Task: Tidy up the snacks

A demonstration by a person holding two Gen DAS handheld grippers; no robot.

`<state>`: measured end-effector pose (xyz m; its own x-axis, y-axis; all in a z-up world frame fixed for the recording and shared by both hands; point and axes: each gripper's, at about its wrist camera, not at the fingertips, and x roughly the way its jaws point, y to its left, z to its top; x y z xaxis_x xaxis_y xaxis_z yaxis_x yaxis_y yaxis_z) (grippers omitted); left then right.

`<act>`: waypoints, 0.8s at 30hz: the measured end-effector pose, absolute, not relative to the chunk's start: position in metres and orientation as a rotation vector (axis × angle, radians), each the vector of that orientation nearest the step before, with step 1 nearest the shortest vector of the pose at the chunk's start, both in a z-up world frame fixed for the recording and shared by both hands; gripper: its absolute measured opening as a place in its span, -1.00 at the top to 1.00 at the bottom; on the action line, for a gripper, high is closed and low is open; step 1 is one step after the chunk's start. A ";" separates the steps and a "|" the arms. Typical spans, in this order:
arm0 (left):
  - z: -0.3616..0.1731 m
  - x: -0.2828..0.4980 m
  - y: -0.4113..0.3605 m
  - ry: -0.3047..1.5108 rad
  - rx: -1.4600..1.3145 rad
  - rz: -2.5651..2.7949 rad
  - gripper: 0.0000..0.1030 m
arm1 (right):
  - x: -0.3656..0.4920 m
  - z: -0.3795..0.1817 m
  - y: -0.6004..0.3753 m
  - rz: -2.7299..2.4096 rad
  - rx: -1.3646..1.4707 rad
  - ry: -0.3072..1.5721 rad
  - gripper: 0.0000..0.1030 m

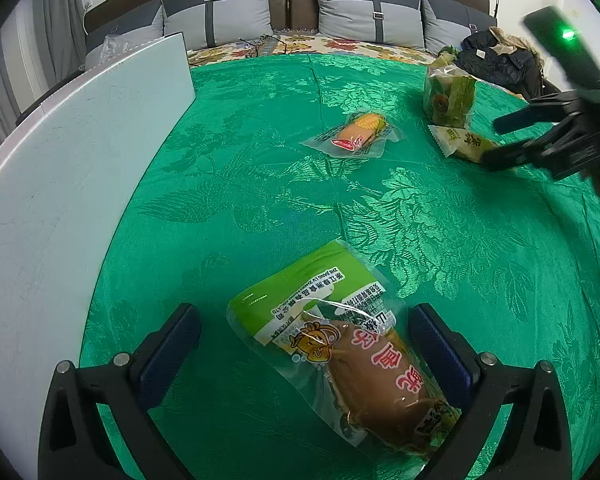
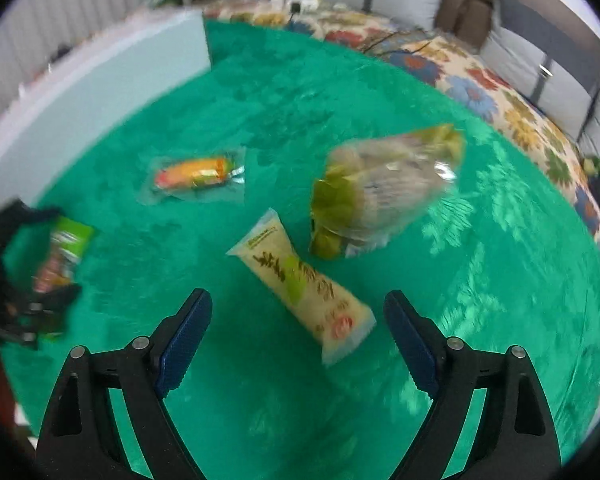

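On the green cloth (image 1: 260, 184), a green-and-brown snack pack (image 1: 352, 360) lies between the fingers of my left gripper (image 1: 304, 344). That gripper is open, and its left pad stands clear of the pack. In the blurred right wrist view my right gripper (image 2: 296, 332) is open above a pale yellow packet (image 2: 304, 284), which lies slantwise just ahead of its fingers. A bulky green bag (image 2: 384, 188) sits beyond that packet, and an orange sausage pack (image 2: 196, 174) lies to the left. The right gripper (image 1: 500, 138) also shows at the far right of the left wrist view, over the yellow packet (image 1: 464, 142).
A white board (image 1: 80, 160) stands along the left edge of the cloth. Grey pillows (image 1: 216, 12) and a floral sheet (image 2: 480, 92) lie behind. A dark jacket (image 1: 496, 56) is piled at the back right. Open cloth lies between the snacks.
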<state>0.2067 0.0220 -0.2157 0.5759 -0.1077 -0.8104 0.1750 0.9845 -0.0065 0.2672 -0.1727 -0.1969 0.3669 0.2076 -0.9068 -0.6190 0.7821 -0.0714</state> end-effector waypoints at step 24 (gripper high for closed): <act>-0.216 0.207 0.022 0.942 0.078 -0.166 -1.00 | 0.157 -0.216 -0.287 0.358 0.628 1.296 0.34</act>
